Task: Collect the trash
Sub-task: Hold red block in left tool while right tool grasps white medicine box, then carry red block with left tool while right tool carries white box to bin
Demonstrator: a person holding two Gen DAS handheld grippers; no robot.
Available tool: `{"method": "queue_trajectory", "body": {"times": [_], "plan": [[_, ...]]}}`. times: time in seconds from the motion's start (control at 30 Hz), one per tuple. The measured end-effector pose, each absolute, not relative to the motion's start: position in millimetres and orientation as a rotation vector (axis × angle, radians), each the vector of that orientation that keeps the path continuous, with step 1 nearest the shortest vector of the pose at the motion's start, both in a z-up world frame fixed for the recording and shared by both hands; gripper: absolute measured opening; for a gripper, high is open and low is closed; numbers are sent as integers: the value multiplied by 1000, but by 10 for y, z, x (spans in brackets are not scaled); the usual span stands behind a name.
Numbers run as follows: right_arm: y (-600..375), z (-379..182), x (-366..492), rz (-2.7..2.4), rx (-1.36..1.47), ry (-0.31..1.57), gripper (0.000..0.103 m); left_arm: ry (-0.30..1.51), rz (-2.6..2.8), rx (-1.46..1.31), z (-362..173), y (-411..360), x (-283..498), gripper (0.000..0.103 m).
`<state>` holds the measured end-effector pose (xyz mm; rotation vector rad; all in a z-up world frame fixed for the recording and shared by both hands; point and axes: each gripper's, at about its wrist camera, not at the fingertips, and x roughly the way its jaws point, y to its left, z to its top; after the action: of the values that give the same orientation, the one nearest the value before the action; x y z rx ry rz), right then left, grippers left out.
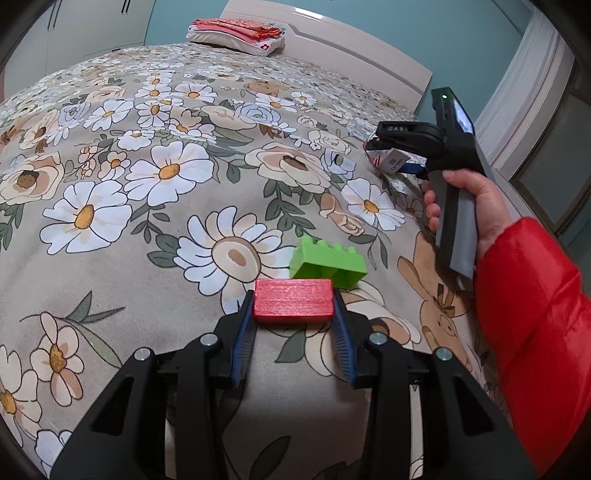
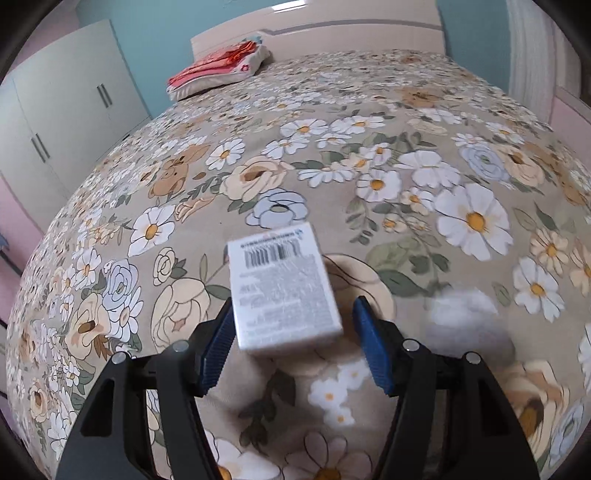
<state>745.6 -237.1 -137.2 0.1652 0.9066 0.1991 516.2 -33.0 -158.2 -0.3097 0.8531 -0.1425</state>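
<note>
A home bedroom: a wide bed under a beige flower-printed bedspread (image 2: 332, 155) fills the view. At its far end stands a cream panelled headboard (image 2: 332, 33), with a white pillow topped by folded red-orange cloth (image 2: 218, 68) before it. Beside the bed stands a white handled wardrobe (image 2: 70, 110), against teal walls.

A red block (image 1: 293, 298) sits flat, pinched between my left fingers (image 1: 341, 332). A green brick (image 1: 328, 263) lies tilted just behind it. A white barcoded box (image 2: 282, 286) sits between my right fingers (image 2: 371, 341).
</note>
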Motion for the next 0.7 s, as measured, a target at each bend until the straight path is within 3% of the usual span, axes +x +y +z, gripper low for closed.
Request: {"method": "queue_trajectory", "body": {"times": [0.07, 0.17, 0.4, 0.7], "plan": [[-2372, -1366, 7520, 198, 158, 904, 66, 855, -142, -309, -1585, -332, 5171, 40], [-2311, -1377, 7555, 213, 143, 926, 47, 856, -142, -306, -1577, -340, 5181, 40], [-2318, -1254, 7386, 255, 184, 899, 45, 848, -125, -281, -1457, -272, 5147, 40], [-2355, -574, 6795, 302, 174, 812, 45, 778, -97, -231, -924, -134, 4828, 40]]}}
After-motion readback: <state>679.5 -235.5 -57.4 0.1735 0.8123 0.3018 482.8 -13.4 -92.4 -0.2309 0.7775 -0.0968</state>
